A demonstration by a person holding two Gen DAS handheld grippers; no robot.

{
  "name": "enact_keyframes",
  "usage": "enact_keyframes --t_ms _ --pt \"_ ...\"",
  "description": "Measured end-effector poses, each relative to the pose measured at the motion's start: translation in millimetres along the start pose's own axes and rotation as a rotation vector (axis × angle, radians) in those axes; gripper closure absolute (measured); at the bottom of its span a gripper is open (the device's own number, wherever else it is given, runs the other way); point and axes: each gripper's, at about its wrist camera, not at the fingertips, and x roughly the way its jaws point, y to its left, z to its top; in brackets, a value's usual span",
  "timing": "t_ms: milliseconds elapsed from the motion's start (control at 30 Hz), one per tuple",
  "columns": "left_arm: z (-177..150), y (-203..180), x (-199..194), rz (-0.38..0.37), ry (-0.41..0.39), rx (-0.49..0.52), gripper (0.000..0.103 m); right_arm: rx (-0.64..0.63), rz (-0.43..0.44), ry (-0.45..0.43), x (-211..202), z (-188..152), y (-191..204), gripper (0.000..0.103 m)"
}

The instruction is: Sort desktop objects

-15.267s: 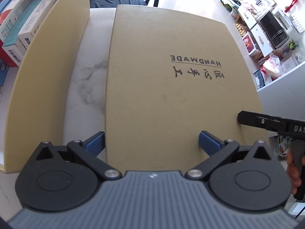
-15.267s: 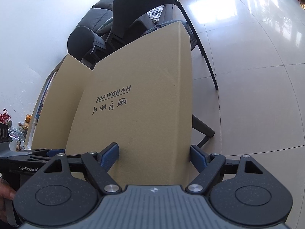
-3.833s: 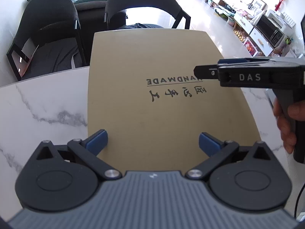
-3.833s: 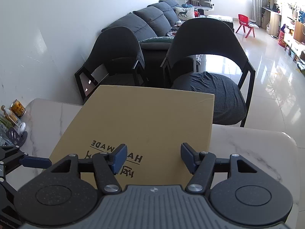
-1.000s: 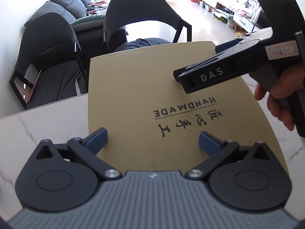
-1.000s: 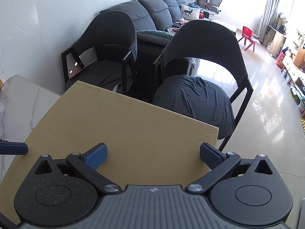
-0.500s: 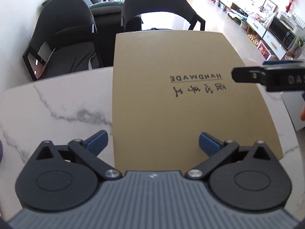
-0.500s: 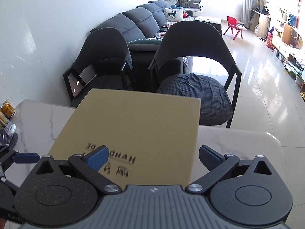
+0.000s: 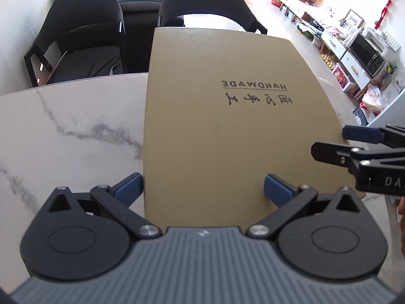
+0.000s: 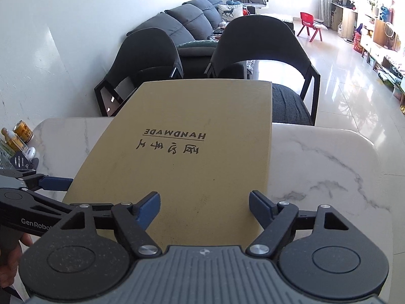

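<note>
"HANDMADE" reads upside-down on tan box lid (image 9: 227, 116).

A home: an open living and dining room.

A white marble-patterned table (image 10: 329, 157) stands with two black curved-back chairs (image 10: 260, 43) at its far edge, a dark grey fabric sofa (image 10: 187, 22) against the white wall behind them. A glossy pale tiled floor (image 10: 336, 63) runs past a small red child's chair (image 10: 310, 26) to a low white cabinet (image 9: 354, 60) bearing a microwave oven (image 9: 369, 53).
</note>
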Motion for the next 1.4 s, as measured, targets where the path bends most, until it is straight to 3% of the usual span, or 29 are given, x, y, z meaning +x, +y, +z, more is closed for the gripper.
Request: enact_keyframes --t_ms 467,600,800,1067,1200,1333,1400 --pt "-11 5 1 -0.032 -0.026 -0.048 0.0 -0.163 -0.059 -0.033 10 -22 18 0.014" --pt "-12 6 2 -0.034 -0.028 -0.052 0.0 -0.185 -0.045 -0.052 11 -28 17 0.012" --pt "-13 3 1 -0.017 -0.027 -0.055 0.0 -0.229 -0.002 -0.033 14 -29 17 0.0" --pt "-15 1 -1 0.012 -0.034 -0.074 0.0 -0.237 0.006 -0.061 11 -34 13 0.0" --pt "-16 5 -1 -0.013 -0.038 -0.094 0.0 -0.238 0.0 -0.038 7 -35 13 0.0" --pt "-17 9 -1 -0.031 -0.05 -0.09 0.0 -0.116 0.011 0.011 3 -40 0 0.0" --pt "-18 12 -1 -0.044 -0.053 -0.097 0.0 0.061 0.053 0.066 5 -45 -20 0.0"
